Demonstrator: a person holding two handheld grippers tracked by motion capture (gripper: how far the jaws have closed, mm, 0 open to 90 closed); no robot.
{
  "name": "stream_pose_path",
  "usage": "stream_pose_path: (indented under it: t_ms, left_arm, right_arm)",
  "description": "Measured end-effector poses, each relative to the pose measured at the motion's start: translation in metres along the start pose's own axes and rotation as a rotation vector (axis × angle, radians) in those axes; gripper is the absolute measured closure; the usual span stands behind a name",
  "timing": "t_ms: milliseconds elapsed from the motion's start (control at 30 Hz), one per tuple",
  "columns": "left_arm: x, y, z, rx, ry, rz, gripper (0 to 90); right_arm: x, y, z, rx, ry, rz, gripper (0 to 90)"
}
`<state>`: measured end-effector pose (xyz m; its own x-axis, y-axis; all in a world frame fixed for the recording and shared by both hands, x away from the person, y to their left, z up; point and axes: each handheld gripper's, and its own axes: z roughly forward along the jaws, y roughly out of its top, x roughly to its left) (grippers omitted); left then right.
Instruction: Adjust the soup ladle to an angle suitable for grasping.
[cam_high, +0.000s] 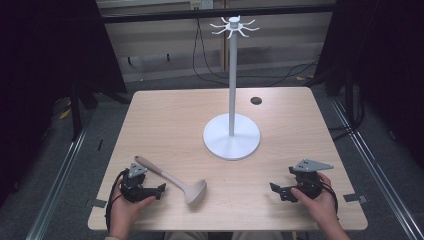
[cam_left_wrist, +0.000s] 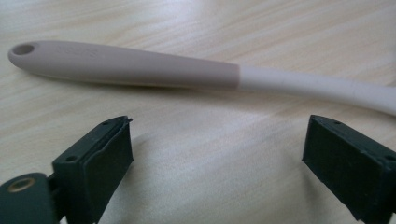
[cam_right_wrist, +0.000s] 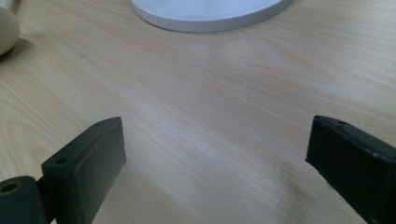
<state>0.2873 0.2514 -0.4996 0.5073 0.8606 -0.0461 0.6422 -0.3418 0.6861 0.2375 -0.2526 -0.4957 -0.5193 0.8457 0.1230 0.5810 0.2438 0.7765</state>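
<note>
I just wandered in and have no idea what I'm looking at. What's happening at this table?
A person sits at a wooden table with a two-jaw gripper in each hand. The left gripper rests open beside a beige ladle that lies flat, untouched. The right gripper is open too, holding nothing. A tall white stand with hooks on top waits in the middle.

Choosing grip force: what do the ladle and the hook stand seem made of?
Ladle: probably matte silicone or plastic, judging by its dull beige surface and a seam where the handle changes tone. Hook stand: likely white-painted metal, given its smooth, slightly glossy base and thin pole.
</note>
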Motion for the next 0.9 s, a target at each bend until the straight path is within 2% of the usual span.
stream_pose_path:
  t_ms: [100,167,233,367,467,500,533,633,667,733,767,833,900]
  left_arm:
    - [-0.001,0.003,-0.001,-0.001,0.008,-0.004,12.1]
    - [0.0,0.003,-0.001,0.011,0.014,-0.002,15.4]
    - [0.002,0.004,-0.001,0.012,0.008,-0.019,18.6]
    - [0.005,0.006,-0.004,0.011,0.027,-0.024,25.8]
    - [0.006,0.009,-0.006,0.011,0.047,-0.043,35.5]
    - [0.008,0.01,-0.007,0.026,0.065,-0.032,39.8]
    - [0.011,0.012,-0.009,0.034,0.082,-0.05,49.1]
    - [0.014,0.013,-0.009,0.046,0.093,-0.073,57.9]
    - [0.014,0.013,-0.008,0.053,0.102,-0.082,67.0]
    - [0.017,0.013,-0.008,0.075,0.116,-0.085,73.9]
    - [0.018,0.014,-0.007,0.081,0.119,-0.099,73.9]
    - [0.023,0.015,-0.006,0.085,0.14,-0.104,78.3]
    - [0.027,0.015,-0.005,0.104,0.14,-0.11,82.5]
  right_arm:
    - [-0.001,0.0,-0.003,-0.009,-0.003,0.005,4.0]
    - [-0.002,0.0,-0.006,-0.017,-0.007,0.014,4.0]
    - [-0.003,0.0,-0.008,-0.023,-0.014,0.027,4.1]
    - [-0.004,0.0,-0.009,-0.029,-0.012,0.031,4.1]
    - [-0.003,0.001,-0.009,-0.037,-0.007,0.035,4.1]
    - [-0.003,0.001,-0.009,-0.037,-0.008,0.037,4.2]
    - [-0.004,0.002,-0.009,-0.041,-0.001,0.035,4.1]
    - [-0.003,0.003,-0.01,-0.041,0.0,0.037,4.2]
    - [-0.003,0.003,-0.011,-0.045,0.002,0.038,4.2]
    - [-0.002,0.003,-0.011,-0.047,0.001,0.038,4.2]
    - [-0.002,0.003,-0.011,-0.047,0.001,0.038,4.2]
    - [-0.002,0.004,-0.012,-0.052,0.004,0.033,4.2]
    - [-0.002,0.004,-0.013,-0.048,0.002,0.03,4.2]
